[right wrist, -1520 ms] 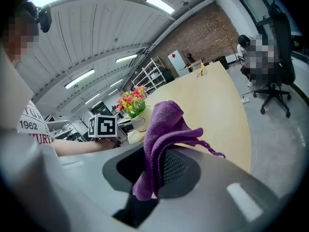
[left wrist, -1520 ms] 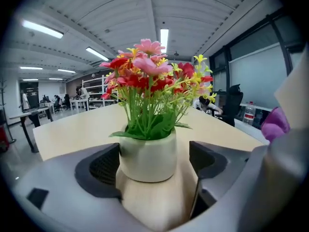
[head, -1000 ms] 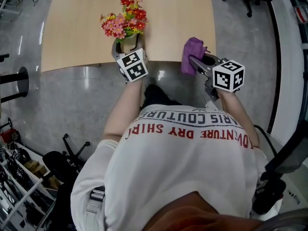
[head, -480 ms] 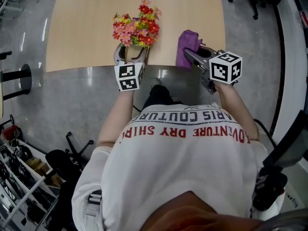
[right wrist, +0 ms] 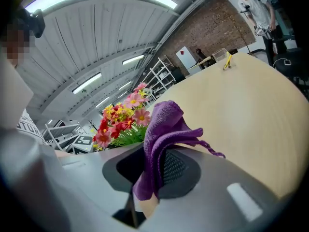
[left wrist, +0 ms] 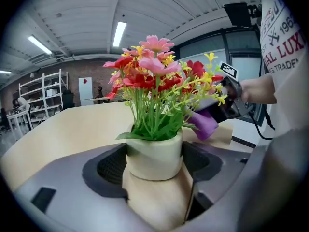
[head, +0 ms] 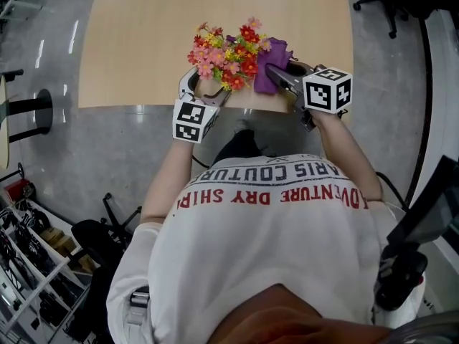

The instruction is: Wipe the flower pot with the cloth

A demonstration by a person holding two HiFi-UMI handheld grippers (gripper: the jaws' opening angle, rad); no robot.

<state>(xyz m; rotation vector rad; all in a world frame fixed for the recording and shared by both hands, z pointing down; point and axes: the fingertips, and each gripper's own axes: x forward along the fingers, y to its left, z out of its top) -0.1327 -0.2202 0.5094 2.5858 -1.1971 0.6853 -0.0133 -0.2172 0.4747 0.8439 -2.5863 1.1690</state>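
- "ADVENTURE DRY SHIRT" is read upside down on the person's white shirt (head: 272, 224).
- The white flower pot (left wrist: 154, 159), at the near edge of the wooden table (head: 136, 41), is clamped between the jaws of the left gripper (head: 206, 88), which is angled downward.
- The purple cloth (right wrist: 161, 129) is pinched in the right gripper (head: 271, 72), whose forearm is stretched forward, just beside the flowers (head: 226, 52).

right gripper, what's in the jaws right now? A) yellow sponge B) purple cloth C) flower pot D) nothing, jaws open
B: the right gripper view shows the purple cloth pinched between the jaws of the right gripper, while the flower pot sits clamped in the left gripper.
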